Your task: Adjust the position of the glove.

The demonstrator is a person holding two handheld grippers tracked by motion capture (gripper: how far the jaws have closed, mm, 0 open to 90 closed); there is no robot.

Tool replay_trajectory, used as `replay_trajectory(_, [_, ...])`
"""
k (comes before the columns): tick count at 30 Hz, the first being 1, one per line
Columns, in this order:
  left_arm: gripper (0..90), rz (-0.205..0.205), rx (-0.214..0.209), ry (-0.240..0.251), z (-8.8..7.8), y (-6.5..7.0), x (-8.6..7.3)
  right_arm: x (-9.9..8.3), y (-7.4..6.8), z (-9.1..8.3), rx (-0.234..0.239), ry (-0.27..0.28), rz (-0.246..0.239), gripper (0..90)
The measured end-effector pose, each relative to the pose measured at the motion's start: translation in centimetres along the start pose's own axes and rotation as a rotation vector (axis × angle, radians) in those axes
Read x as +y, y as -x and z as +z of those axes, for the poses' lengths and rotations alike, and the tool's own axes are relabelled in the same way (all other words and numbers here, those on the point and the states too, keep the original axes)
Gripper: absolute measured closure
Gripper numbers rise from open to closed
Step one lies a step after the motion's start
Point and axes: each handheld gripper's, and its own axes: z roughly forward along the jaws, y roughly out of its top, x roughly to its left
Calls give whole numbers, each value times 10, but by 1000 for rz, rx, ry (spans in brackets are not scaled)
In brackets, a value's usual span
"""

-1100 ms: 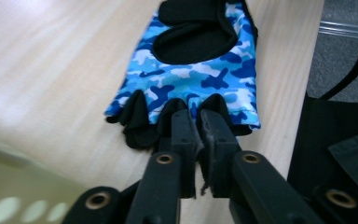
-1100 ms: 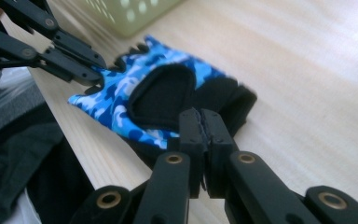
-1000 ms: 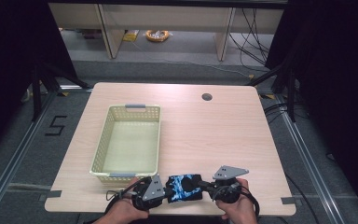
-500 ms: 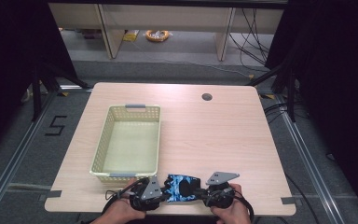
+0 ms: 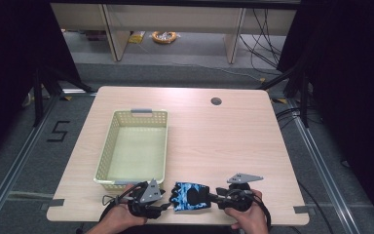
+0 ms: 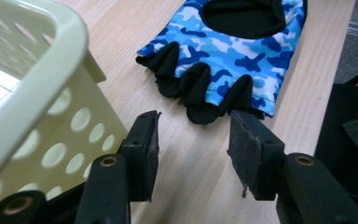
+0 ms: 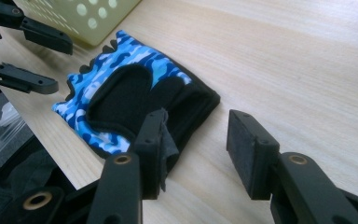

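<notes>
The blue glove (image 5: 190, 197) lies flat on the table (image 5: 214, 141), just beside the basket (image 5: 134, 146). Both grippers' fingers have just been opening, nothing between them (a careless bump could shove the glove off the table).

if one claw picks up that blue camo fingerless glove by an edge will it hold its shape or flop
The blue camo fingerless glove will likely flop: it lies flat on the table as thin fabric, and its short finger openings look soft and creased. It probably weighs little for its size. The black palm patch looks matte, so it should grip rather than slip, and it will not roll.
</notes>
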Motion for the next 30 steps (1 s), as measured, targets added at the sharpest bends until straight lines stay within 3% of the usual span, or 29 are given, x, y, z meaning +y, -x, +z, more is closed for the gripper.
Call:
replay_trajectory(2, [523, 8, -1, -11, 3, 1, 0, 1, -1, 3, 6, 7, 21, 577])
replay_trajectory(3, [518, 11, -3, -8, 5, 2, 0, 1, 0, 6, 32, 7, 41, 573])
replay_trajectory(7, [513, 24, 2, -18, 11, 2, 2, 2, 1, 9, 30, -5, 44, 571])
replay_trajectory(15, [526, 34, -31, -8, 19, 5, 8, 0, 5, 22, 93, 1, 81, 593])
replay_trajectory(17, [538, 22, -50, 2, 21, 6, 9, 0, 6, 23, 84, -6, 86, 614])
replay_trajectory(19, [541, 7, -67, 2, 23, 5, 10, -2, 8, 28, 123, 22, 103, 655])
replay_trajectory(20, [546, 0, -74, 6, 24, 4, 10, -3, 8, 28, 120, 21, 104, 664])
replay_trajectory(26, [619, 0, -78, 10, 26, 8, 12, -7, 11, 30, 159, 39, 125, 763])
replay_trajectory(30, [684, 3, -72, 20, 27, 14, 13, -7, 13, 30, 167, 53, 101, 843])
